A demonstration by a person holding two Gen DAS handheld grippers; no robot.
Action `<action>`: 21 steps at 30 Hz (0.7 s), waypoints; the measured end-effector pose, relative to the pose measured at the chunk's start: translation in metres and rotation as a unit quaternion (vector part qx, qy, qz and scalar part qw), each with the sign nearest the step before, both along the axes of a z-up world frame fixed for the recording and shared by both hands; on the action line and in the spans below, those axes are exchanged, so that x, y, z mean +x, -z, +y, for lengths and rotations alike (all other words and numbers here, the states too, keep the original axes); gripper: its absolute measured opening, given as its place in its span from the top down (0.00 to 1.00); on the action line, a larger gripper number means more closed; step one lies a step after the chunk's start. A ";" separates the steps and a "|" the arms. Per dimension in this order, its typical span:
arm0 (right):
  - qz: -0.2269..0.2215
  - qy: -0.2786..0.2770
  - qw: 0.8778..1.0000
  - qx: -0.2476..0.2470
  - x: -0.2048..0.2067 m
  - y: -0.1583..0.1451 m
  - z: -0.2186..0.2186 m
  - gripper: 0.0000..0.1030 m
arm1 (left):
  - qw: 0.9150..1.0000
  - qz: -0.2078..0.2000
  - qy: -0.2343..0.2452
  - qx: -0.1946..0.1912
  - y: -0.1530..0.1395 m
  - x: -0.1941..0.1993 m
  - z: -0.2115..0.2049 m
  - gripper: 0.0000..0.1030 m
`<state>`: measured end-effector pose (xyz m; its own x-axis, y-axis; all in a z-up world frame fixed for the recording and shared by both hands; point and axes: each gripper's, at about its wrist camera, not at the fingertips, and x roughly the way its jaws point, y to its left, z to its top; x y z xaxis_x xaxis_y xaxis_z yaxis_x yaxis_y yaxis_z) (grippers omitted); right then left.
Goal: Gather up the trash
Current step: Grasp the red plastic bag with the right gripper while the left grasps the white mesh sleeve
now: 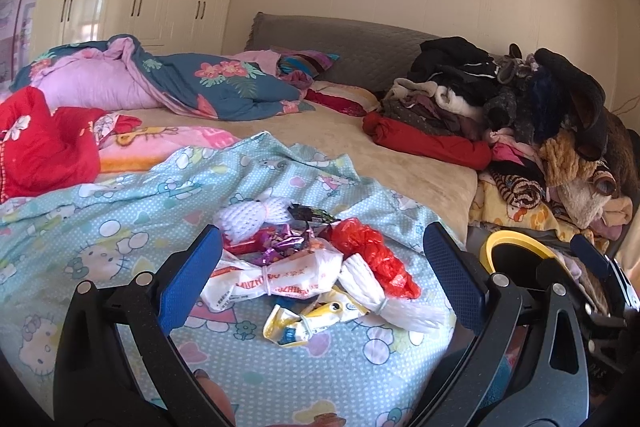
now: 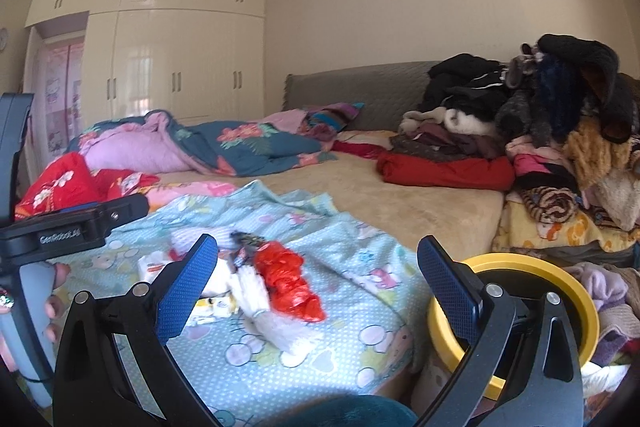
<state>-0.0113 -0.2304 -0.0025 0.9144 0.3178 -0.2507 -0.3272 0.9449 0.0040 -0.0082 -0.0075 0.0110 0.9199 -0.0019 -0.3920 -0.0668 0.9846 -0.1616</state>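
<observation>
Hovering with fingers spread wide and nothing held, the left gripper (image 1: 322, 275) and right gripper (image 2: 318, 283) are facing the trash pile (image 1: 316, 267) lying on the blue quilt (image 1: 120, 227). Judging by this, collecting is only beginning; the next move is calling for closing on one wrapper and carrying it to the yellow-rimmed bin (image 2: 560, 287) just beside the bed.

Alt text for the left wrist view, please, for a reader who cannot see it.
An open left gripper hovers over a small pile of trash (wrappers, white foam netting, a red plastic bag) on a light blue cartoon-print blanket on a bed. A yellow-rimmed bin stands at the right, with heaped clothes behind.
</observation>
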 end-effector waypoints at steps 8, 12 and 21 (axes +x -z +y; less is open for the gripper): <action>0.022 -0.066 0.997 -0.019 0.012 0.003 0.037 0.06 | 0.999 0.001 -0.039 -0.018 0.007 0.007 0.038 0.11; 0.036 -0.090 0.995 -0.026 0.022 0.003 0.050 0.06 | 0.998 -0.003 -0.052 -0.031 0.010 0.013 0.057 0.11; 0.055 -0.107 0.992 -0.026 0.056 0.001 0.067 0.06 | 0.997 0.024 -0.053 -0.048 0.021 0.045 0.092 0.11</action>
